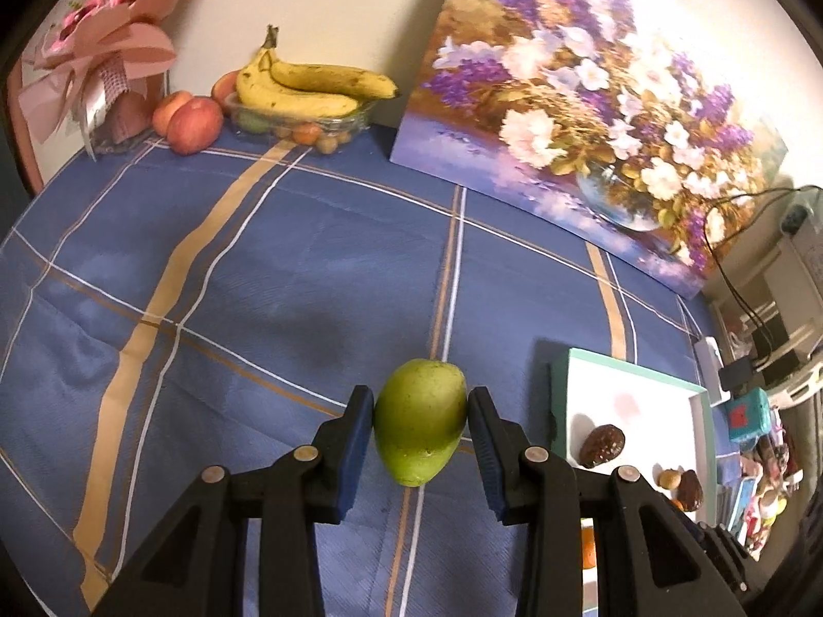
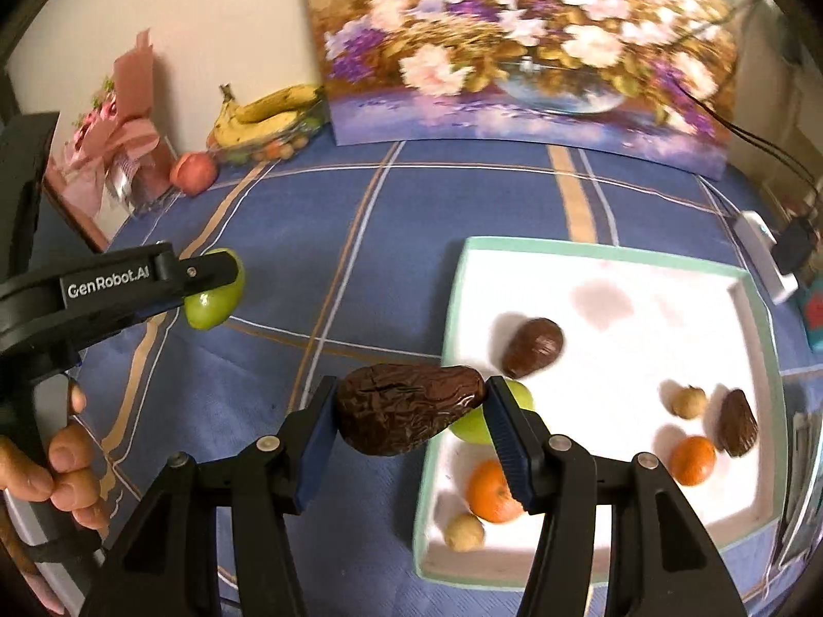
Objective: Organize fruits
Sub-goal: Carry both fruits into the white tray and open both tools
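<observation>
My left gripper [image 1: 419, 411] is shut on a green mango [image 1: 419, 421] and holds it above the blue tablecloth; it shows too in the right wrist view [image 2: 213, 290]. My right gripper [image 2: 411, 406] is shut on a dark wrinkled avocado [image 2: 406, 411], just left of a white tray [image 2: 617, 267] with a teal rim. The tray holds another dark avocado [image 2: 532, 347], a third [image 2: 738, 421], two oranges [image 2: 488, 491], a green fruit [image 2: 476, 424] partly hidden by my finger, and two small brown fruits [image 2: 686, 401].
A clear bowl [image 1: 334, 126] with bananas [image 1: 308, 87] stands at the back left by the wall, with apples [image 1: 193, 123] and a pink bouquet [image 1: 103, 67] beside it. A flower painting [image 1: 591, 103] leans on the wall. Cables and a power strip [image 2: 766, 252] lie at the right edge.
</observation>
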Demonstrator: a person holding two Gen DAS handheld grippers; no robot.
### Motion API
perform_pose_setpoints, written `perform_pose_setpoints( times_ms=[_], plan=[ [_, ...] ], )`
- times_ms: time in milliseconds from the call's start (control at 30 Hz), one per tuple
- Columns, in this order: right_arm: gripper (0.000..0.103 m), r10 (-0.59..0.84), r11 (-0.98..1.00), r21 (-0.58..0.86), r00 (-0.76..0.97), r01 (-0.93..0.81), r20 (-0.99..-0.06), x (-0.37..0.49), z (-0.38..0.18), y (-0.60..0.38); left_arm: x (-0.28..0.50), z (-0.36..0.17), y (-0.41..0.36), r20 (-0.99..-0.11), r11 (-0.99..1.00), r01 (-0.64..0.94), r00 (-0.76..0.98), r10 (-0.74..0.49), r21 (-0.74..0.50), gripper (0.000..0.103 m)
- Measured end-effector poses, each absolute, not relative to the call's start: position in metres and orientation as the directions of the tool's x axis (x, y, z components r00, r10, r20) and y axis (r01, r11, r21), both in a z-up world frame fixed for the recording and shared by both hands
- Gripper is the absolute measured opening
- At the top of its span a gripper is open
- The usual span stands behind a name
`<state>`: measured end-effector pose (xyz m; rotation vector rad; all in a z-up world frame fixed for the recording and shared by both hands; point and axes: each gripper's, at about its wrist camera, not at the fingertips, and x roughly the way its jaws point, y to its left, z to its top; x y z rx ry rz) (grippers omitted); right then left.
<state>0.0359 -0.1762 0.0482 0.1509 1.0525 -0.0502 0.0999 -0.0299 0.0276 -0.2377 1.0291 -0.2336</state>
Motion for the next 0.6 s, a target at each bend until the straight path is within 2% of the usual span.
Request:
perform_pose_setpoints(
  times_ms=[433,600],
  plan=[
    [0.058,0.006,0.958,0.147,0.498,0.246,-0.867,0.025,0.053,-0.229,0.090,0.032,-0.071,-0.820,0.947,0.175,0.475,-0.320,-0.269,0.040],
    [0.058,-0.054,0.926,0.135,0.479,0.352,-0.876,0.014,0.050,-0.264,0.083,0.031,-0.102,-0.826,0.932,0.254,0.444,-0.349,-0.257,0.040]
  ],
)
